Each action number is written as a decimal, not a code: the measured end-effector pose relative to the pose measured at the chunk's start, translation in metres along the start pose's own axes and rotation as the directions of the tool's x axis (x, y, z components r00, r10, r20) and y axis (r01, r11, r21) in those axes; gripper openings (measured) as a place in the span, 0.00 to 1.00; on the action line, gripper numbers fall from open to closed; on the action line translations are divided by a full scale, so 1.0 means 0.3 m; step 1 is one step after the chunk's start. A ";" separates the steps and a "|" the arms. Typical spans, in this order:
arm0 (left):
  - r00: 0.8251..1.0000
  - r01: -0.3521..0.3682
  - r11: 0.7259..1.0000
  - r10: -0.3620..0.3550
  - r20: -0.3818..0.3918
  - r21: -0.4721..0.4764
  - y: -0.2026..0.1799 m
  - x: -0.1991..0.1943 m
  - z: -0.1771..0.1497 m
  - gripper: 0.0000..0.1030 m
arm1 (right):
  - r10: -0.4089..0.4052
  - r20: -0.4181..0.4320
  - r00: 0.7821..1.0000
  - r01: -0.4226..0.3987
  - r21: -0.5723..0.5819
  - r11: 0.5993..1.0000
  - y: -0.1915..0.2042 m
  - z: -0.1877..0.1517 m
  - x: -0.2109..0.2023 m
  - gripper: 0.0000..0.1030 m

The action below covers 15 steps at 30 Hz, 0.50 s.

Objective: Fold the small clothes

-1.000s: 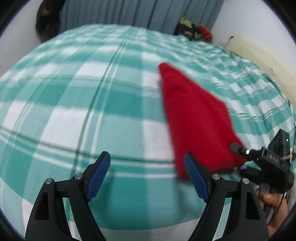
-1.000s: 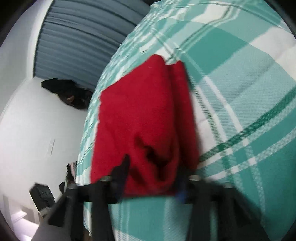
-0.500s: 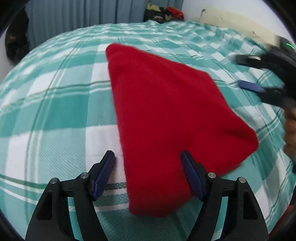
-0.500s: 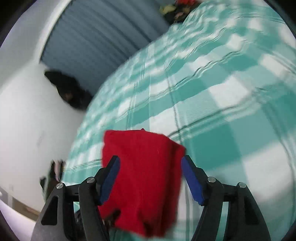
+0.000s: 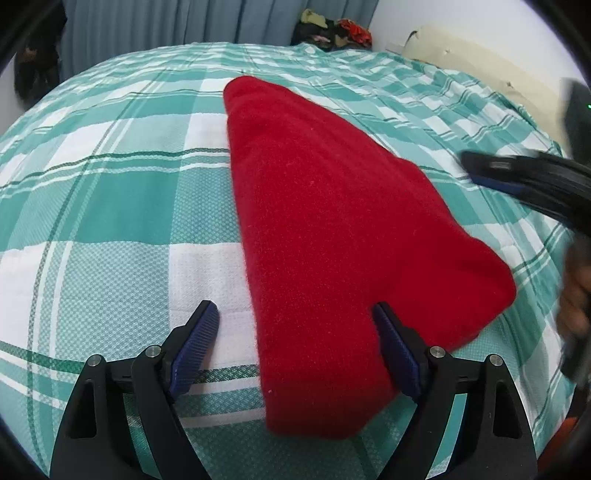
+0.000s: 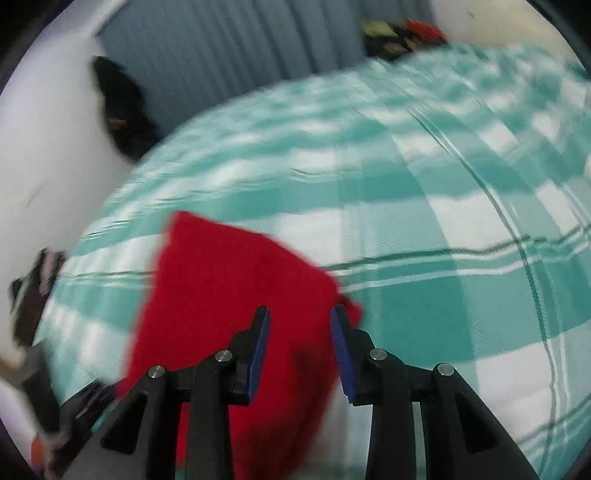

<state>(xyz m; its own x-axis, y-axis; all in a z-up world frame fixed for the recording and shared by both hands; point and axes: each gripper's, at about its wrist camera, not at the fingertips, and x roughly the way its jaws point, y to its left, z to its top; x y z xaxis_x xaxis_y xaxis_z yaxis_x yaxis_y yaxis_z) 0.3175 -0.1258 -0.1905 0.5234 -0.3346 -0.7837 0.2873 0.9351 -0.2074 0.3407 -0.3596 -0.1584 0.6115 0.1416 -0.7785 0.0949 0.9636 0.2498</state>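
Note:
A folded red cloth (image 5: 332, 221) lies flat on the green plaid bedspread (image 5: 110, 192). My left gripper (image 5: 295, 325) hovers low over its near end, jaws wide and still opening. Its left pad stands over bare bedspread and its right pad over the cloth, and neither pinches anything. My right gripper (image 6: 301, 332) is lifted above the red cloth (image 6: 229, 295) with its jaws closing. The cloth shows behind the gap and the pads do not press on it. In the left wrist view the right gripper (image 5: 517, 177) is a blur past the cloth's right edge.
Grey-blue curtains (image 5: 184, 22) hang behind the bed. A pile of clothes (image 5: 332, 33) sits at the far edge and a dark object (image 6: 122, 110) hangs by the white wall. A cream headboard (image 5: 480, 62) runs along the right. A hand (image 5: 576, 295) holds the right gripper.
The right gripper let go of the red cloth, rose and rolled, and its jaws narrowed. The left gripper came down over the cloth's near end, then held still.

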 end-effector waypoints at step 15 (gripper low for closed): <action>0.999 0.040 0.994 -0.038 0.016 -0.106 0.042 -0.175 0.091 0.85 | 0.090 0.061 0.994 -0.093 0.059 0.994 -0.026 -0.311 -0.245 0.49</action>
<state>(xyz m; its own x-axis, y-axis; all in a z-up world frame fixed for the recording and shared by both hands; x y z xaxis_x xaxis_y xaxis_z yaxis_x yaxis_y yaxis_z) 0.3156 -0.0997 -0.1360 0.5248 -0.3721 -0.7656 0.2217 0.9281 -0.2991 0.2215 -0.3562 -0.1568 0.6641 0.2134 -0.7165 0.0834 0.9312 0.3547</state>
